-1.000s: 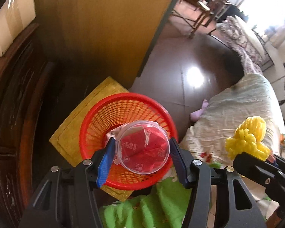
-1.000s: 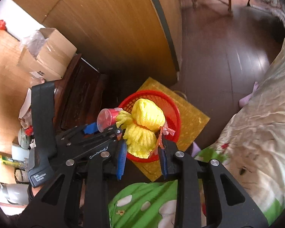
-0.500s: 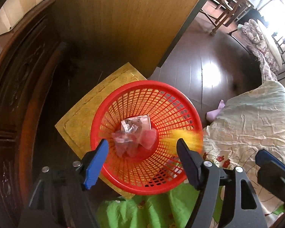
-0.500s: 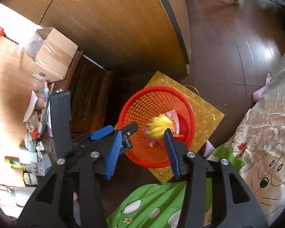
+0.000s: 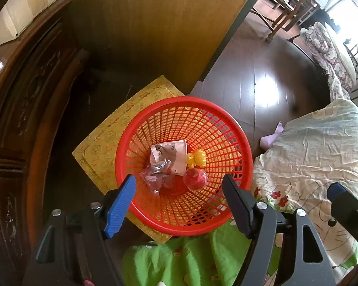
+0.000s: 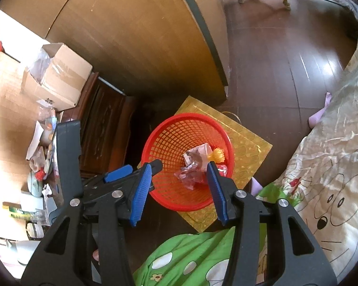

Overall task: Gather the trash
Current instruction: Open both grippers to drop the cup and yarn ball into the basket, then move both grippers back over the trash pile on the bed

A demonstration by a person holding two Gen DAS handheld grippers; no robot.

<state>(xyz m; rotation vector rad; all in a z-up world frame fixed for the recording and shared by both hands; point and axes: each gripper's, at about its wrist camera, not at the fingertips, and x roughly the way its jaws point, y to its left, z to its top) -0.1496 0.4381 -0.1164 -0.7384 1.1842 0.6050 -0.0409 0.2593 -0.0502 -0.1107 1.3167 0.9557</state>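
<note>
Both claws hang over the red basket [image 5: 183, 226], emptied: left claw [image 5: 179, 187] spread wide, right claw [image 6: 177, 183] half spread, jaws just opened, nothing between them. Trash sits at basket bottom so drops land inside: clear cup [image 5: 158, 178] at 9 o'clock, red ball [image 5: 194, 178], yellow net [image 5: 197, 157] at 1, paper [image 5: 171, 152]. Gold mat [image 5: 102, 147] underneath. No readable writing.

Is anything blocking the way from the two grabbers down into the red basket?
Nothing visible does. The left gripper and right gripper hang open and empty over the red basket, whose mouth is uncovered; the trash lies inside.
</note>
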